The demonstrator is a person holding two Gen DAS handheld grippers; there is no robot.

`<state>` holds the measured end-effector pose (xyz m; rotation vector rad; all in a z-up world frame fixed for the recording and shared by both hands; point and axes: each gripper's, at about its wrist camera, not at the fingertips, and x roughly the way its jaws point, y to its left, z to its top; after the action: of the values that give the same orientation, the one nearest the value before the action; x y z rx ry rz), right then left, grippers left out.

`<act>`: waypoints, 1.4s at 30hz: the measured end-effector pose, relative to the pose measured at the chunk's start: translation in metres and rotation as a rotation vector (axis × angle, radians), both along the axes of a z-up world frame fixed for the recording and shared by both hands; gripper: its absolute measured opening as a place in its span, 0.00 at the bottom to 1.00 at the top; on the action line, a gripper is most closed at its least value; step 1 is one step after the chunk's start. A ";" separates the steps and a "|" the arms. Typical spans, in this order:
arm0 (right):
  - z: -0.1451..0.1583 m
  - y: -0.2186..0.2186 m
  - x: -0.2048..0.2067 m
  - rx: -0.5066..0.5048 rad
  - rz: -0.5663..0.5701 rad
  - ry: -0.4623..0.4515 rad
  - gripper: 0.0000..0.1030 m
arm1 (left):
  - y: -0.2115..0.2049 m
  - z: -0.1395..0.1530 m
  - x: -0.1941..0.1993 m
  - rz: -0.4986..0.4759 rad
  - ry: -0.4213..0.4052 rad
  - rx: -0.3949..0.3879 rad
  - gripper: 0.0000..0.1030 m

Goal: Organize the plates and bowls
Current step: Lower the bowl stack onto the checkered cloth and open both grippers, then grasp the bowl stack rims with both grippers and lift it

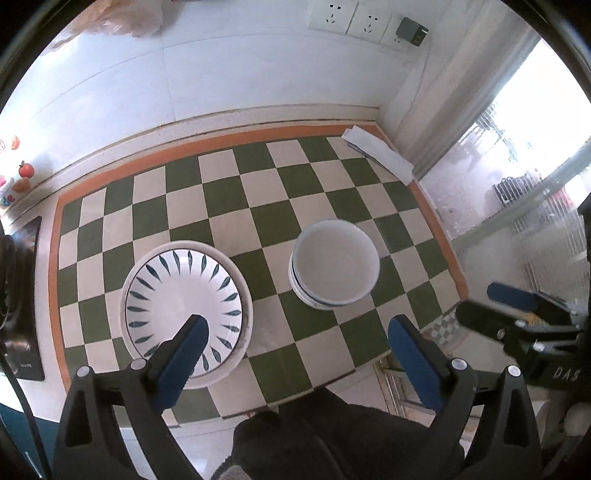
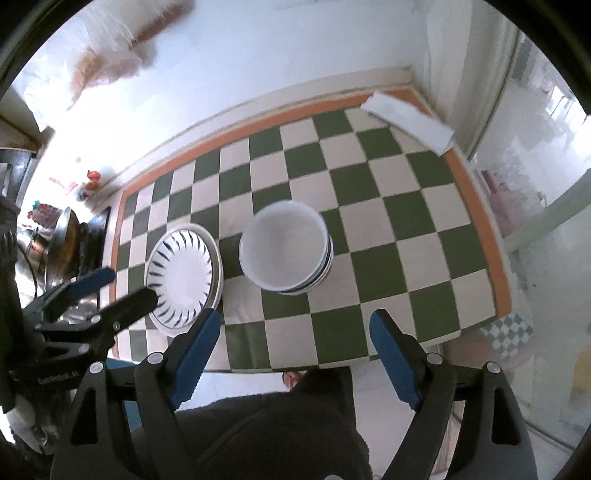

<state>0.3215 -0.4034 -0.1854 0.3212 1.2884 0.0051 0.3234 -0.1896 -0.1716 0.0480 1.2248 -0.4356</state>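
A stack of white plates (image 1: 186, 295) with a blue leaf pattern sits on the green-and-white checkered mat (image 1: 258, 206); it also shows in the right wrist view (image 2: 183, 277). A stack of white bowls (image 1: 334, 264) with blue rim lines stands to its right, also in the right wrist view (image 2: 284, 247). My left gripper (image 1: 299, 328) is open and empty, above the mat's near edge, its left finger over the plates. My right gripper (image 2: 293, 328) is open and empty, just in front of the bowls. Each gripper shows in the other's view, the right (image 1: 487, 306) and the left (image 2: 125, 288).
A white folded paper (image 1: 376, 151) lies at the mat's far right corner, by the wall. A stove (image 1: 22, 295) with a pan (image 2: 64, 251) stands left of the mat. Wall sockets (image 1: 354, 18) are above. The counter edge runs near me.
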 end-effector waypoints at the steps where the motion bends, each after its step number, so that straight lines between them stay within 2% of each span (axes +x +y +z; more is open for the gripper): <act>1: 0.004 0.000 -0.003 -0.008 -0.001 -0.010 0.85 | 0.001 0.001 -0.002 0.002 -0.004 0.004 0.97; 7: 0.016 0.005 -0.015 0.002 -0.005 -0.028 0.86 | 0.007 0.015 -0.017 0.015 0.000 -0.027 0.97; 15: 0.034 0.007 -0.021 0.000 -0.013 -0.064 0.87 | 0.008 0.030 -0.017 0.019 -0.035 -0.036 0.98; 18: 0.034 0.005 -0.017 0.010 -0.021 -0.069 0.88 | 0.008 0.024 -0.008 0.023 -0.024 -0.039 0.98; 20: 0.028 0.001 -0.014 0.036 -0.043 -0.065 0.88 | 0.009 0.011 0.004 0.030 0.014 -0.049 0.98; 25: -0.006 -0.013 0.006 0.118 -0.076 -0.041 0.88 | 0.006 -0.032 0.043 0.036 0.111 -0.080 0.98; 29: -0.050 -0.026 0.025 0.210 -0.127 0.008 0.88 | -0.003 -0.065 0.067 0.033 0.166 -0.058 0.98; 36: -0.136 -0.046 0.048 0.326 -0.215 0.135 0.88 | -0.030 -0.114 0.100 -0.024 0.281 -0.033 0.97; 42: -0.184 -0.050 0.062 0.368 -0.226 0.187 0.88 | -0.053 -0.154 0.127 -0.099 0.396 -0.034 0.97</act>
<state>0.3832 -0.4539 -0.3692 0.7968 1.4286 0.0211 0.4507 -0.2428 -0.3260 -0.0073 1.6082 -0.5702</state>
